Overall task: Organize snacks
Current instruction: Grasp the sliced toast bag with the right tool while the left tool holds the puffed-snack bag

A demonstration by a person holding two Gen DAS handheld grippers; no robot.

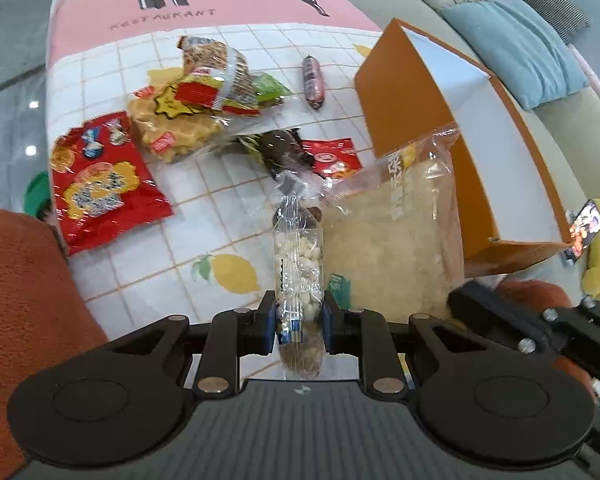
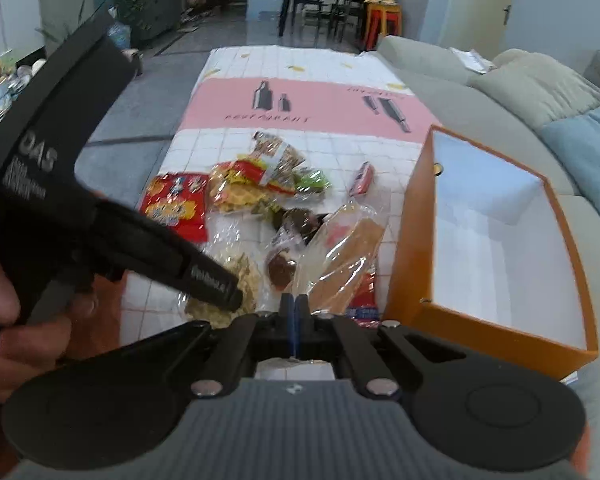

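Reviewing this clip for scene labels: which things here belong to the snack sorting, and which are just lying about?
Job:
orange box
clear nut packet in left gripper
right gripper
red snack bag
waffle pack
sausage stick

Lying about:
blue cushion
sofa
dining chairs

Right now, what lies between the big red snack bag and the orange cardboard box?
In the left wrist view: a clear waffle pack, a dark wrapped snack, then a small red packet.
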